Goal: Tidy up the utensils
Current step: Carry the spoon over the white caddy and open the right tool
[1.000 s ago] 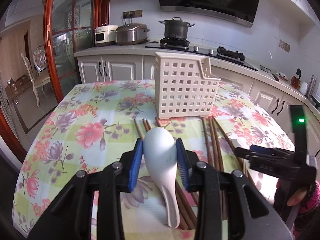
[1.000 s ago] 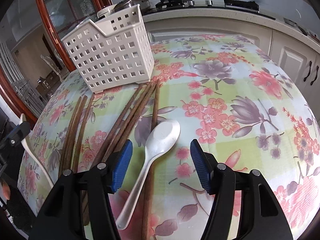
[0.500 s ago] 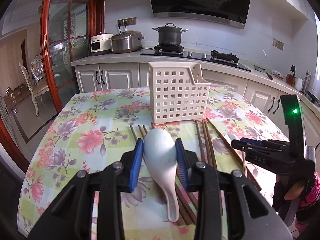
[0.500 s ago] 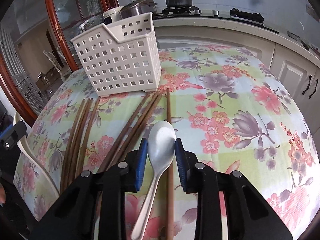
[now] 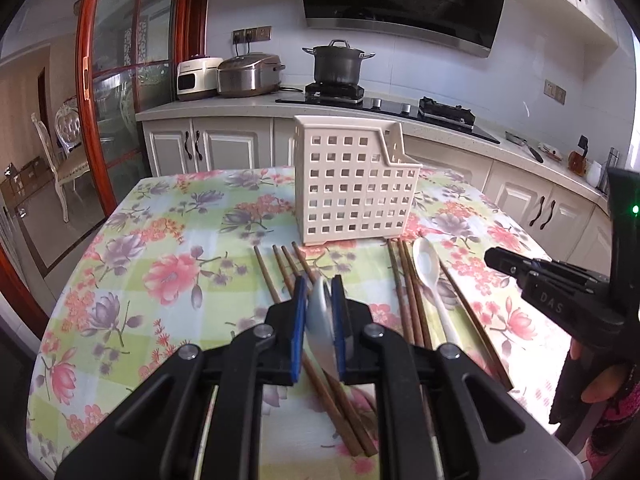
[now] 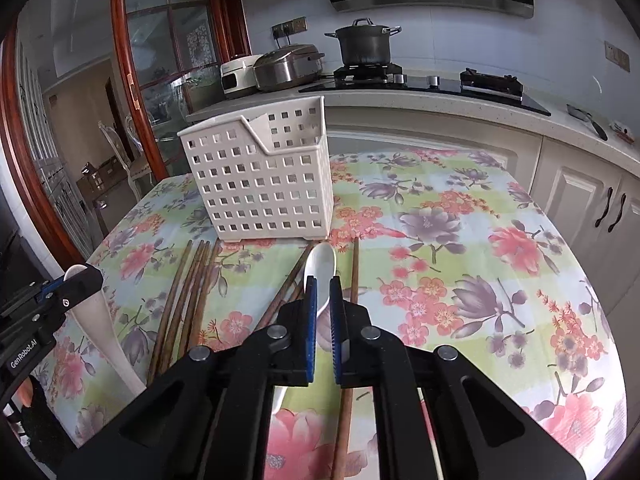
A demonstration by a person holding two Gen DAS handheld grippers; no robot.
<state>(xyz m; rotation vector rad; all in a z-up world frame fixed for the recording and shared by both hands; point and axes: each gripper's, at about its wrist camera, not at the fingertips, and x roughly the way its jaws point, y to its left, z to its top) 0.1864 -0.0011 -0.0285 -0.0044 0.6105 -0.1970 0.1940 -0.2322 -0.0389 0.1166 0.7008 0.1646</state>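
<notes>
Blue ribbed pads of the left gripper (image 5: pixel 319 312) are closing on a smooth white spoon (image 5: pixel 320 320), turned edge-on. Right gripper (image 6: pixel 323 312) pinches a 2nd glossy spoon (image 6: pixel 320 270) – jaws nearly shut. Thin brown chopsticks (image 6: pixel 188 280) lie on the floral tablecloth (image 6: pixel 460 248); beyond, a perforated cream basket (image 6: pixel 260 184) – upright, boxy.

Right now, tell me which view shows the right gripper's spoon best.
The left wrist view: the whole white spoon shows, bowl to handle, beside the chopsticks. The right wrist view shows only its bowl past the right gripper; its fingers hide the rest.
</notes>
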